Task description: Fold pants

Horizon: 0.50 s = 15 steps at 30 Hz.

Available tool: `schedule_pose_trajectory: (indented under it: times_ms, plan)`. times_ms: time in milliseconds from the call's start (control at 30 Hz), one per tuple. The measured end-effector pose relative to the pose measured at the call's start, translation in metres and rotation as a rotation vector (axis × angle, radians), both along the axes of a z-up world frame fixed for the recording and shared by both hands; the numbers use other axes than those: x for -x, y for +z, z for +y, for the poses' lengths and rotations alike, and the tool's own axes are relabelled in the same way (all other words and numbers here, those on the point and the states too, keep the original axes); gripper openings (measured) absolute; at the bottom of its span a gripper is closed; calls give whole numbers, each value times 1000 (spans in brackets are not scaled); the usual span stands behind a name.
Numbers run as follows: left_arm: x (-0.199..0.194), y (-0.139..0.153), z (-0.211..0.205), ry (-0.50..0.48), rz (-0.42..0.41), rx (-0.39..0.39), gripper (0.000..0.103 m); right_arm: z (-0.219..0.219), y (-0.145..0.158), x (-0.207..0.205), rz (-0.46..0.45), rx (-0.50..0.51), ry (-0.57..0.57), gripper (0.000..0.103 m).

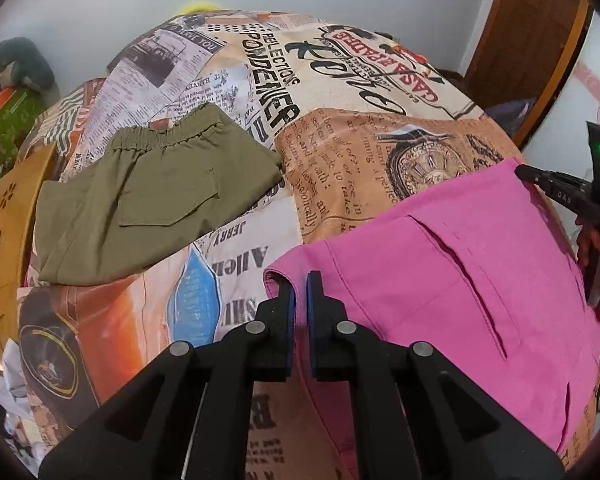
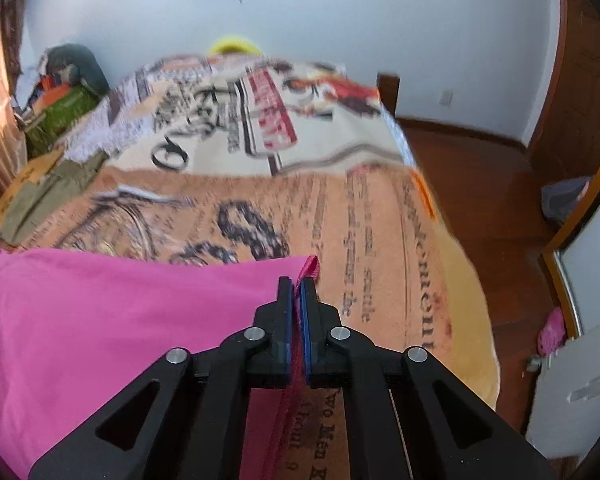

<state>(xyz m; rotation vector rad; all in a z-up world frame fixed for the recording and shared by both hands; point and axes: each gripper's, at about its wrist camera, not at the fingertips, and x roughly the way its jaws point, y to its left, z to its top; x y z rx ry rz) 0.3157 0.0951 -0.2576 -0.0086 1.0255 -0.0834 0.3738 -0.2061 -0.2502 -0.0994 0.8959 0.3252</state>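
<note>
The pink pants (image 1: 440, 272) lie on the bed, spread between my two grippers. My left gripper (image 1: 301, 280) is shut on the pants' left corner edge. My right gripper (image 2: 297, 286) is shut on the pants' right corner (image 2: 309, 268); the pink cloth (image 2: 120, 312) stretches away to its left. The right gripper also shows in the left wrist view (image 1: 540, 178) at the pants' far right corner, with a hand behind it.
Folded olive-green pants (image 1: 156, 196) lie on the bedsheet (image 1: 340, 140) to the left; they also show in the right wrist view (image 2: 48, 196). A brown cardboard sheet (image 1: 8, 216) is at the bed's left edge. Wooden floor (image 2: 480, 200) and a door frame (image 2: 580, 208) are on the right.
</note>
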Motion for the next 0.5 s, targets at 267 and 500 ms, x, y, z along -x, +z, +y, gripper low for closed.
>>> schedule_pose_trajectory:
  times_ms: [267,500]
  plan:
    - [12,47,0,-3,-75,-24,14,-4,40,25,30,-65,41,35]
    - [23,65,-37,-90,-110,13,44,45,68,61,17,-141,226,47]
